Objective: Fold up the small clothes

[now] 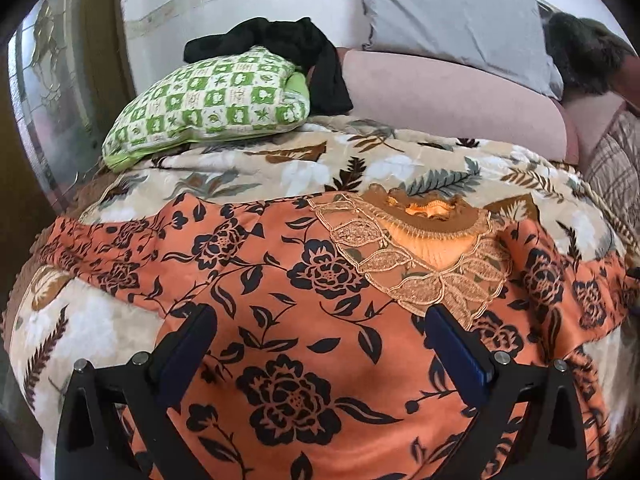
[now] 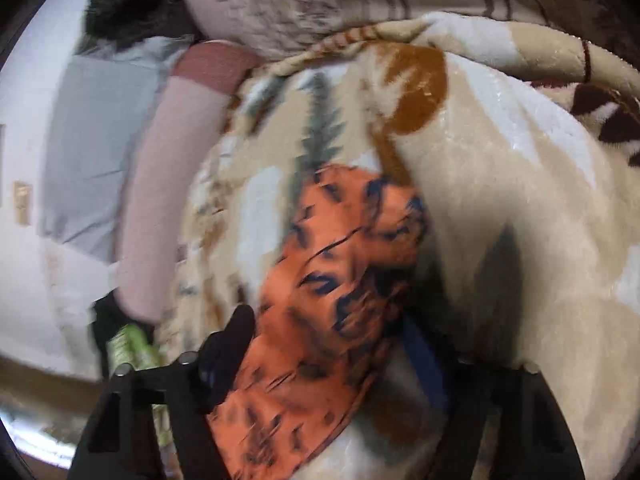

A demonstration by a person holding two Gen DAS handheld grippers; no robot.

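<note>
- Bedroom scene: a bed [image 1: 280, 168] covered by a beige leaf-print blanket [image 1: 400, 164] serves as the work surface, with a white wall at the upper left of the left wrist view.
- Left gripper [image 1: 320, 344] hovers low in the left wrist view, its jaws spread wide with nothing between the pads; only the garment lies beneath them.
- Right gripper [image 2: 332, 344] sits at the bottom of the blurred right wrist view, jaws part-way apart with a bunched flap of orange cloth running between them; whether the pads actually press on it cannot be told from the blur.
- Orange floral garment [image 1: 304, 320] lies spread nearly flat across the blanket, filling the lower half of the left wrist view, its lace neckline [image 1: 420, 248] facing up at centre right.
- Sleeves reach out toward the left and right edges of that view, apparently not yet turned in.
- Judgement: the garment appears laid out and no fold shows in the body; folding looks to be at its very start, with the sleeve end in the right wrist view the likeliest first fold.
- Left to do, on this reading: bring both sides in, then double the body.
- Further out, a green checked pillow [image 1: 216, 100] sits at upper left with a black garment [image 1: 304, 56] draped behind it, possibly awaiting its turn.
- Grey pillow [image 1: 456, 16] and pink bolster [image 1: 448, 96] line the top of the frame.
</note>
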